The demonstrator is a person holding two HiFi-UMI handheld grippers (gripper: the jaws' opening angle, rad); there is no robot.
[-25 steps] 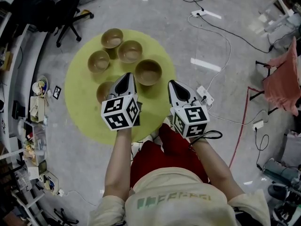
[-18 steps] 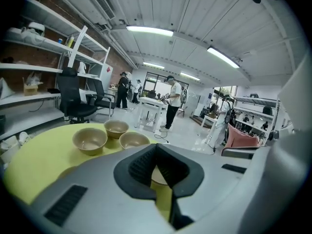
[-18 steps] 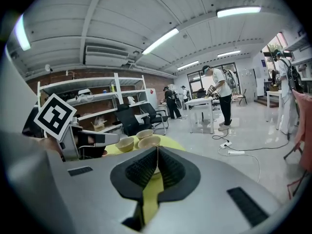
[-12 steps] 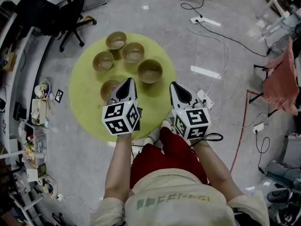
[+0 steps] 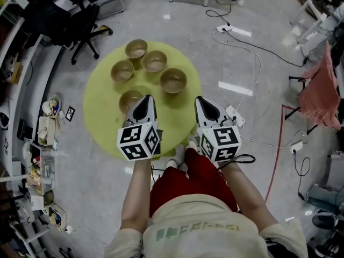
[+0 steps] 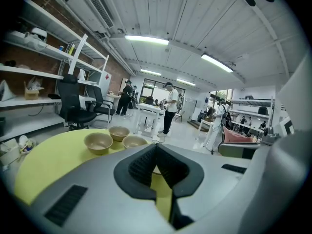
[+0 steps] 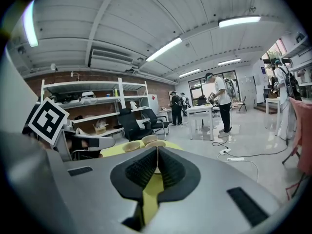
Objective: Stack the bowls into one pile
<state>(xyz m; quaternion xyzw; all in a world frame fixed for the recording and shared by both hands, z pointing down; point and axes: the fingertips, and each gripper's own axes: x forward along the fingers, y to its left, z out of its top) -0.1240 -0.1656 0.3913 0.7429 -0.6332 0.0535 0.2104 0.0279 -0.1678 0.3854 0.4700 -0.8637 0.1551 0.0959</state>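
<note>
Holding left gripper [image 5: 146, 98] above near part of yellow round table [image 5: 102, 117], jaws pressed together, gripping nothing

Holding right gripper [image 5: 200, 99] level with it on its right, well apart, likewise closed and empty, tips about at the table's right edge

Counting five bowls on the table, all upright, none stacked

Finding nearest bowl [image 5: 129, 98] just left of left gripper's tips, partly covered by them in head view

Finding right-hand bowl [image 5: 173, 80] ahead of both grippers, between their two lines, clear of both tips

Spotting three more farther ahead of left gripper, sitting close together: left bowl [image 5: 122, 70], middle bowl [image 5: 154, 61], farthest bowl [image 5: 136, 49]

Seeing that cluster just above and left of the closed jaws in left gripper view

Noting people [image 6: 170, 106] standing by white tables far beyond the bowls
</note>
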